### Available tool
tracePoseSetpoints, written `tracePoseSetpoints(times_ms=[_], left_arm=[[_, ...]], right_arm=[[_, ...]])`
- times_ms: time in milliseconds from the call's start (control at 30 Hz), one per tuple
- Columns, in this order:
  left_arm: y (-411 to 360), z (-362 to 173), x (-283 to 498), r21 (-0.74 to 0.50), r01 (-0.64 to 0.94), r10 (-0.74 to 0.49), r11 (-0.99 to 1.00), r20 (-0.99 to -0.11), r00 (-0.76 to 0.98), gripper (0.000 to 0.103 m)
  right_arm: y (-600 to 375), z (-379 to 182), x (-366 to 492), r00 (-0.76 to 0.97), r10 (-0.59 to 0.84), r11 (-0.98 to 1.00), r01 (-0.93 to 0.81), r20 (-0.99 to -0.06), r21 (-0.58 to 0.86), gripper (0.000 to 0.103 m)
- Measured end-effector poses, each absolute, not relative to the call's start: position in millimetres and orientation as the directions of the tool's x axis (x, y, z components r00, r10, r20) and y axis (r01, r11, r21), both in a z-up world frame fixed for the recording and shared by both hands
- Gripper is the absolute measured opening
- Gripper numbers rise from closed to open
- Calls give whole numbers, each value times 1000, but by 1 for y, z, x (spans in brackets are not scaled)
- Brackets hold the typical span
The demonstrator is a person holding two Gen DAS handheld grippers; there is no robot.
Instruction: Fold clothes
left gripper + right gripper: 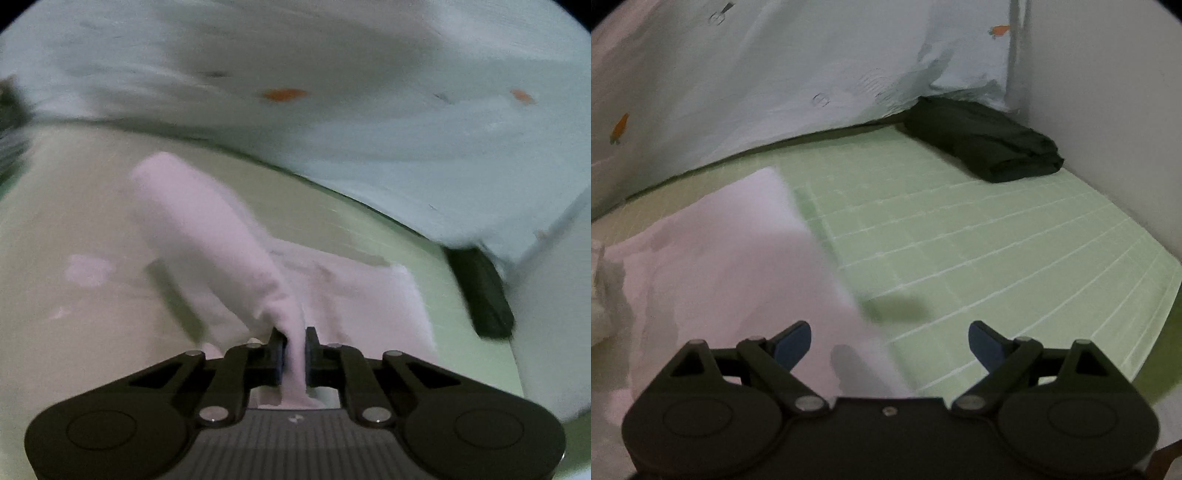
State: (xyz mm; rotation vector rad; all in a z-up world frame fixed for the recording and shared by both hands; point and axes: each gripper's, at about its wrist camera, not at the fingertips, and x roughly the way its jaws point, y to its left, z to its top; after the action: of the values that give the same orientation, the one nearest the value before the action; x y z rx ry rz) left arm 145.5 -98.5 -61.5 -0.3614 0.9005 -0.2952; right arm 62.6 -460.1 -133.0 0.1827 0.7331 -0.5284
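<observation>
Two grippers, left gripper (294, 345) fingers pinching pink garment (229, 243), right gripper (889, 341) fingers wide above its edge

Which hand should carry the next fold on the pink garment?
Left. The left gripper is already shut on a gathered part of the pink garment, lifting it. The right gripper is open and holds nothing.

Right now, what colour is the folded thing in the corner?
Very dark, blackish-green. The folded garment shows best in the right wrist view, lying on the green checked mat.
</observation>
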Motion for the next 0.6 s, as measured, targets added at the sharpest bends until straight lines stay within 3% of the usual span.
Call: tracePoseSetpoints(times_ms=[233,367,467,533,600], left_arm=[[-234,-88,162,-329,274,-425,904,-761,491,13],[-278,-112,177,-319,303,-428,898,-794,432,27],[-284,-120,180,-367,265,-448,892,-797,405,30],[-277,-114,179,-396,253,-468,883,-780,415,39],[-264,-103,173,-391,238,-458,889,-762,458,62]], right_arm=[[-511,-134,62,623,-404,834,552,-670,11,93],[-529,-135,62,629,-386,839,544,-675,27,93],[-536,-132,65,647,-351,848,526,-677,64,93],[-538,-129,69,669,-313,857,505,-674,103,93],[-540,-127,73,690,-275,864,483,-670,143,93]])
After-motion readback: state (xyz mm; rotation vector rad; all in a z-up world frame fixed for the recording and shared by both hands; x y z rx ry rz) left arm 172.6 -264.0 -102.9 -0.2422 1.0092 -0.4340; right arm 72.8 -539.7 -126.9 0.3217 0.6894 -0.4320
